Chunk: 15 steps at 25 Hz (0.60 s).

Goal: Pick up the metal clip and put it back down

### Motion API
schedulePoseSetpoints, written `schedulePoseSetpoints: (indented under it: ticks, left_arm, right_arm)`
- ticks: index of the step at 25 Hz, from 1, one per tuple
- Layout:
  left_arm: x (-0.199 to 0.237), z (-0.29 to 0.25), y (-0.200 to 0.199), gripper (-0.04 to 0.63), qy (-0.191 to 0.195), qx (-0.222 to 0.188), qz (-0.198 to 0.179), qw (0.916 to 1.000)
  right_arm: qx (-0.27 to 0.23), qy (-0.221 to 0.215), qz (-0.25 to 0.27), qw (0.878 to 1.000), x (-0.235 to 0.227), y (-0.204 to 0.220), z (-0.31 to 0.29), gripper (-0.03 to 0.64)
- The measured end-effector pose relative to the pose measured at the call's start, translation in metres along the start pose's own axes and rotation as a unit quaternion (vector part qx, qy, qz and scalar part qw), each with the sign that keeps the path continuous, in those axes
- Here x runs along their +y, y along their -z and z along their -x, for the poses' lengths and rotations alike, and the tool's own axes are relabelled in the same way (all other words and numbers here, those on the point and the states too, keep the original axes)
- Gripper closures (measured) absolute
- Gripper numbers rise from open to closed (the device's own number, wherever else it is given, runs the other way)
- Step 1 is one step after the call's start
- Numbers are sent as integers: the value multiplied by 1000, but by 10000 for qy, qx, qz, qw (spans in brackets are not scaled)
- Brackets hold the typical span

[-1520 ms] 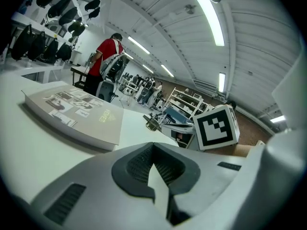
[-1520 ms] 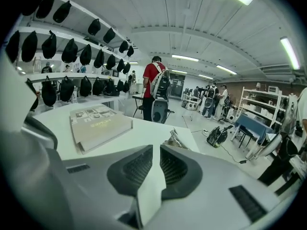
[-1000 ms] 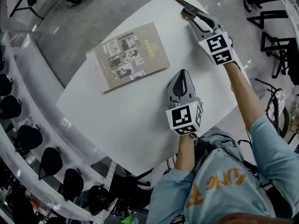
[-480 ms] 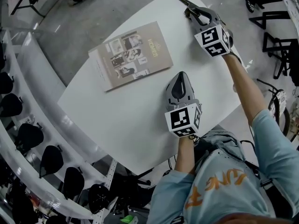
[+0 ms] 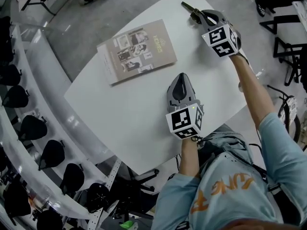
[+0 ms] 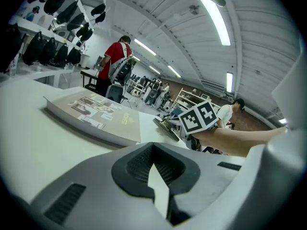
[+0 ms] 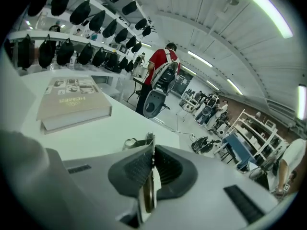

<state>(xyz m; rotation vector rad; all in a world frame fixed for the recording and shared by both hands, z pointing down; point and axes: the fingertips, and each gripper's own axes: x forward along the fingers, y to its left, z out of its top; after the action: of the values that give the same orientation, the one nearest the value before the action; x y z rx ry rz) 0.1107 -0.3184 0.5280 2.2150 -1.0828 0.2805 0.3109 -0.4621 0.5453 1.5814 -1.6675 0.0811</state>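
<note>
Since a second earlier my right gripper (image 5: 200, 17) had shifted only slightly, jaws clamped on the clip (image 5: 188, 7) off the book's (image 5: 136, 51) far right corner, while my left gripper (image 5: 178, 80) sat closed and empty below the book.

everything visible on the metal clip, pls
The dark metal clip is a slim, elongated piece with a dull silvery-brass sheen. It is clamped edge-on between the jaws of the right gripper, which are shut on it. Its long end sticks out past the jaws, over the far corner of the white table. A curled, loop-like part shows beside the jaw tips. Whether it rests on the table or is lifted off it cannot be told.
</note>
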Motion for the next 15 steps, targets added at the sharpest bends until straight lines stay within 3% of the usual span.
schedulePoseSetpoints:
  ticks: [6,15]
  left_arm:
    - [-1,24,-8,586,-281,-228,-86,9993]
    - [-5,70,-3,586,-677,-551,-21,9962]
  right_arm:
    - [-223,-264,-479,9983,13,1,35,586]
    - [-782,-653,-723,9922,30,-3,101,586]
